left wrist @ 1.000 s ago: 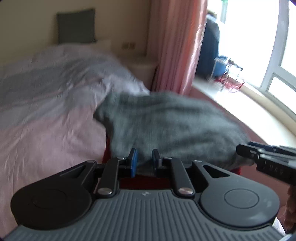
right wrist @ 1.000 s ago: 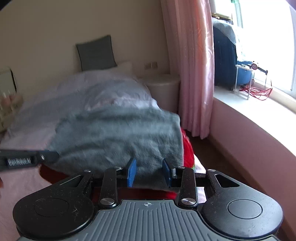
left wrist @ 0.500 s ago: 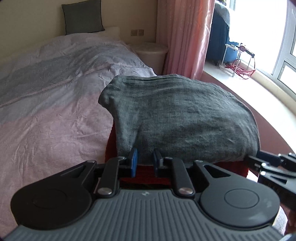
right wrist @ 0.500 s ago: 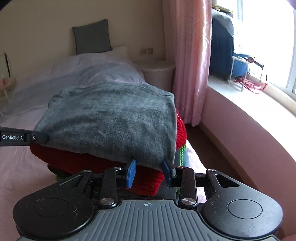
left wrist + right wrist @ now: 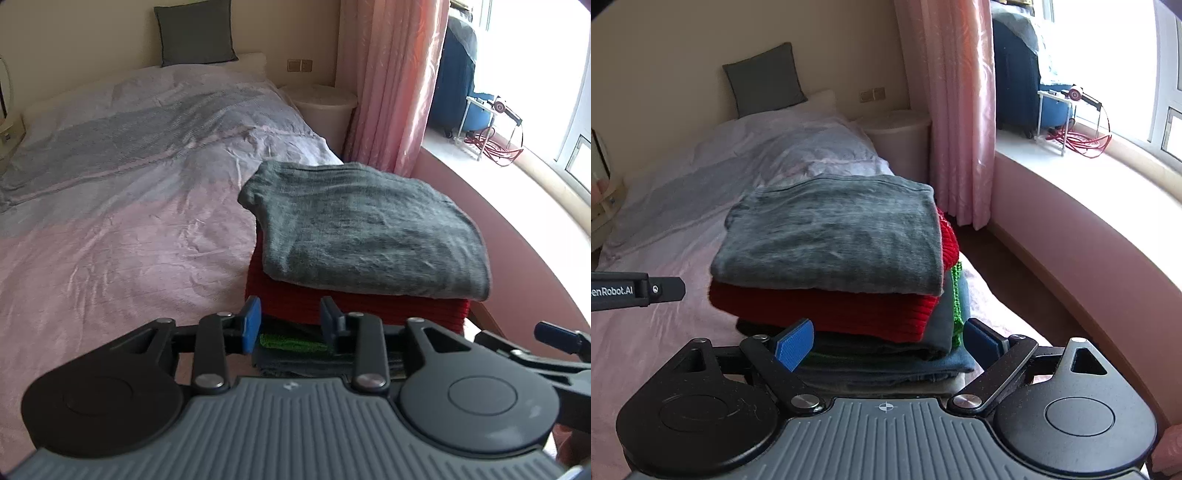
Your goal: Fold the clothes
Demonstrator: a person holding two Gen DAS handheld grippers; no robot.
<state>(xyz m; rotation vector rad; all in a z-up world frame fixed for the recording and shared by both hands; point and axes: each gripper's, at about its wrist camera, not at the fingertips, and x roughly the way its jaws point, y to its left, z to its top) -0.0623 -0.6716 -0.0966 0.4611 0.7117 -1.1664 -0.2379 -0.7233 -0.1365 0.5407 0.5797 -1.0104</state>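
Grey folded garment [image 5: 834,243] hides most of the stack beneath; both grippers' fingers spread, empty.

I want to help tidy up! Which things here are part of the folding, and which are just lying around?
Part of the folding:
folded grey knitted top
folded red ribbed sweater
green knitted garment
blue denim piece
left tool, open
right tool, open

Just lying around:
dark grey square cushion
pink curtain
round white bedside table
red cable
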